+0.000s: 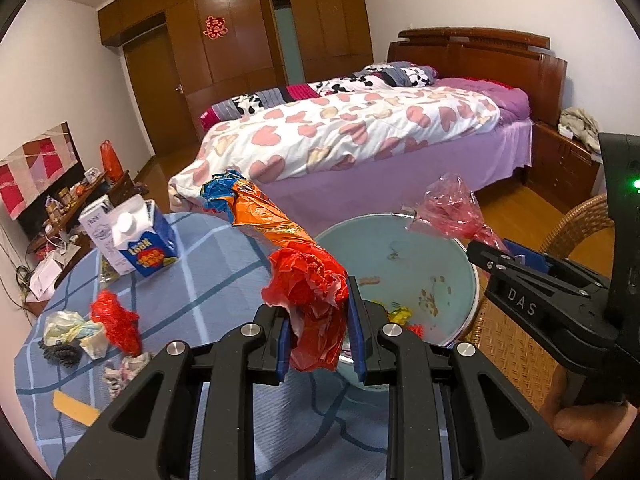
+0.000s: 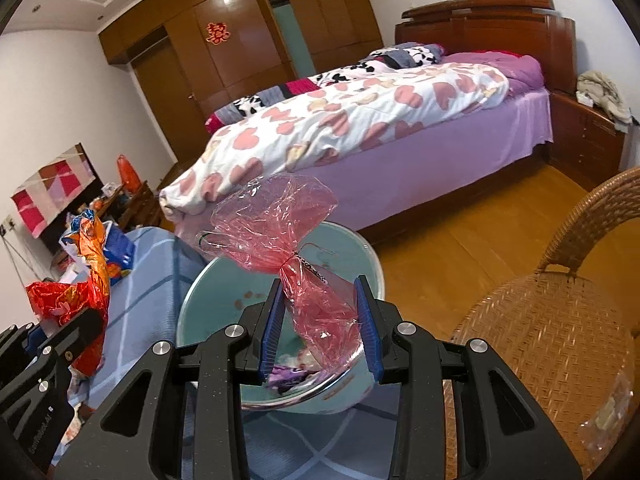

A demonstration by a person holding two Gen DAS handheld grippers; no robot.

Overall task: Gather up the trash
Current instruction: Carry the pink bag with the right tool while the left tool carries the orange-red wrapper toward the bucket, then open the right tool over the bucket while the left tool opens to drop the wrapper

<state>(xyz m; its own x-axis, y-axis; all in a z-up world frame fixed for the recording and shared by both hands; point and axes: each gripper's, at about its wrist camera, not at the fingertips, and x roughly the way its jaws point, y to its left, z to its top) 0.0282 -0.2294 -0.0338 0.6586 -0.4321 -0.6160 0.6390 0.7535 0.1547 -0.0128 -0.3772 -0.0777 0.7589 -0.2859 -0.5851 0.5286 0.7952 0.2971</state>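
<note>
Both grippers hold trash above the pale blue round basin [image 1: 460, 264] at frame centre: the left gripper [image 1: 318, 336] pinches a long orange-red foil wrapper [image 1: 288, 248], the right gripper [image 2: 320, 328] loosely brackets crumpled pink cellophane [image 2: 280, 220].

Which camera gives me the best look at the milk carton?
Left wrist view: the milk carton stands in full view on the blue checked tablecloth. In the right wrist view only a blue corner of it shows behind the orange wrapper.

"DAS" on right tongs [image 1: 498, 258]
</note>
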